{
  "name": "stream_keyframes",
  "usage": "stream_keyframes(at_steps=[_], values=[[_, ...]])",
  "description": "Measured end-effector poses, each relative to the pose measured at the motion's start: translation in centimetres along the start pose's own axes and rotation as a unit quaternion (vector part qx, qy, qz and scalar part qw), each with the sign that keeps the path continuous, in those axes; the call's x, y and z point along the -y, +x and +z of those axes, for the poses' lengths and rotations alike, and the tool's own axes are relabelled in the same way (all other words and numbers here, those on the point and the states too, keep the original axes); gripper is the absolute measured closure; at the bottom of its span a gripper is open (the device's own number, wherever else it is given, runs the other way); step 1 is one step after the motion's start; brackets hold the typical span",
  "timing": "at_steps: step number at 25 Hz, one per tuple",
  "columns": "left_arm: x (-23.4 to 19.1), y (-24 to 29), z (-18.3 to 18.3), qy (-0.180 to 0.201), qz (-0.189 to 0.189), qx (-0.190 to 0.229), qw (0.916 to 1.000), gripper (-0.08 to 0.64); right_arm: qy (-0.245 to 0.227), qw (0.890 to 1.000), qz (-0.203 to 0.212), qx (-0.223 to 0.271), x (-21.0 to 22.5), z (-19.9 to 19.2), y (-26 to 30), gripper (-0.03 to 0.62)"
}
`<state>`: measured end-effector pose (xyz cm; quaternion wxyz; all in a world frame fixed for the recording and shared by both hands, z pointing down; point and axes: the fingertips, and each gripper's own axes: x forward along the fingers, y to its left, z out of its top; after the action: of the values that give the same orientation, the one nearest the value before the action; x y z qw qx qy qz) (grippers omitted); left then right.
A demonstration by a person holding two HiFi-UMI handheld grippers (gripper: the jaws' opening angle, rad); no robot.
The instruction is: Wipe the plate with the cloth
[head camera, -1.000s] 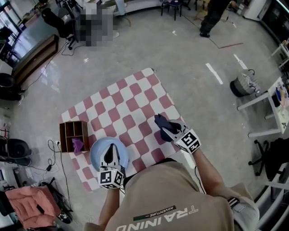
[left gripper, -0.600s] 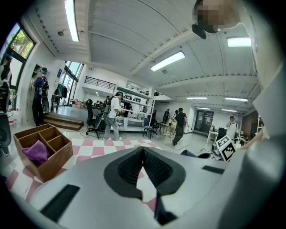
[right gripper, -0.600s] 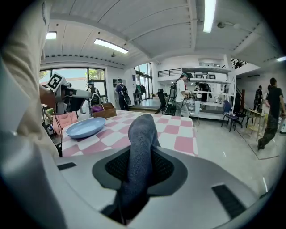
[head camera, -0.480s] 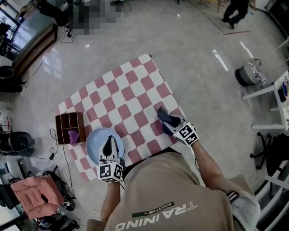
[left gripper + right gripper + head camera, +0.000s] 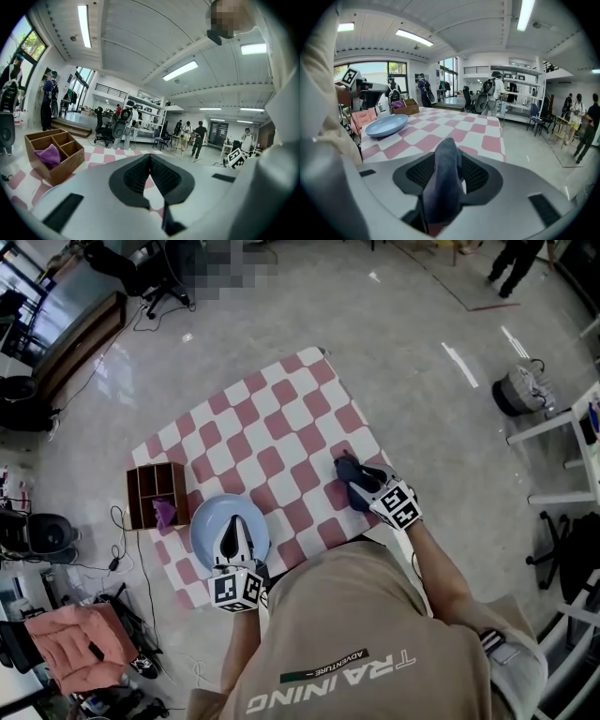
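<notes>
The pink-and-white checked surface is carrying a pale blue plate near its near left corner. A wooden divided box is sitting at the left edge, just beside the plate. The left gripper is reaching over the plate, its jaws meeting at the tips with nothing between them. At the near right, the right gripper has just been opening its jaws. They are standing wide with the dark blue cloth loose between them, well apart from the plate.

One pink-and-white checkered mat. On the mat, one blue plate and one dark cloth. At the mat's edge beside the plate, one divided wooden box, one purple rag inside.
</notes>
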<state>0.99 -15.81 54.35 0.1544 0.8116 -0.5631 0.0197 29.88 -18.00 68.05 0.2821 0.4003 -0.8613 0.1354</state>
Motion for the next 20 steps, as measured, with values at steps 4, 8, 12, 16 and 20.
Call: stream_keyframes(at_steps=[4,8,12,16,20], values=[[-0.6,-1.2,0.8,0.007,-0.006,0.009,0.9999,0.549,-0.004,0.997,0.010,0.073,-1.5,5.6,-2.1,0.417],[-1.1,-2.5,2.4,0.023,-0.017,0.017,0.9994,0.549,0.036,0.983,0.036,0.177,-3.9,12.3,-4.1,0.480],[-1.7,-3.5,4.8,0.045,-0.025,0.035,0.9980,0.549,0.001,0.972,0.057,0.226,-6.8,18.1,-5.1,0.494],[-2.6,-4.3,7.6,0.040,-0.027,0.057,0.9972,0.549,-0.053,0.959,0.079,0.268,-10.0,23.4,-6.2,0.527],[-2.4,-5.1,10.5,0.052,-0.041,0.080,0.9946,0.549,-0.116,0.938,0.101,0.312,-13.8,28.3,-8.2,0.563]])
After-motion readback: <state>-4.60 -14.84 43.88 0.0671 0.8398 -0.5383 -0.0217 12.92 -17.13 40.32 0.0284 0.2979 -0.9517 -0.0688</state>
